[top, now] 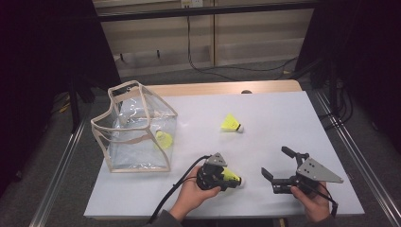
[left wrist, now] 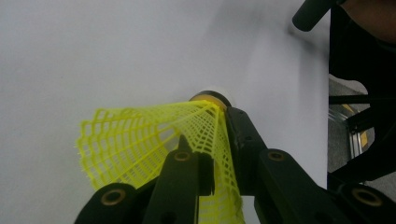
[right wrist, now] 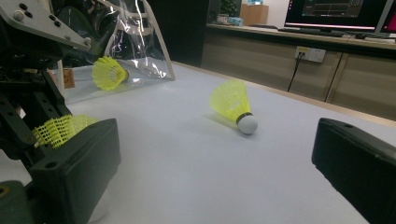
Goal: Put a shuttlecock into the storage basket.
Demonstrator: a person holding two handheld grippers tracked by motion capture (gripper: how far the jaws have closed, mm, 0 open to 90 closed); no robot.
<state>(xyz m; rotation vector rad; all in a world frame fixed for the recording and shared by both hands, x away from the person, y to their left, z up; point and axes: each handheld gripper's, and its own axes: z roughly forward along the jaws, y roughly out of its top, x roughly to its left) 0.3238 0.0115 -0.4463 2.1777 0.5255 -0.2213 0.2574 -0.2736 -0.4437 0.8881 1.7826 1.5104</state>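
A: What is at the far left of the table (top: 283, 109)?

B: A clear bag (top: 135, 130) with beige edges stands there, open at the top. One yellow shuttlecock inside it (top: 163, 140) lies against the right wall, low down.

A: And the left gripper (top: 227, 176)?

B: It lies low at the near edge, just right of the bag, held by the left hand (top: 194, 191). Its jaws are closed on the held shuttlecock (left wrist: 154, 140); in the left gripper view the yellow net skirt is squeezed flat between the two black jaws, and the cork end points away from the camera, over the white table.

A: Is there another one?

B: Yes, a loose shuttlecock (top: 231, 124) lies on its side near the middle of the table, white cork to the right, well apart from both grippers.

A: And the right side?

B: The right gripper (top: 279, 163), in the right hand (top: 314, 201), has its jaws wide apart with nothing between them
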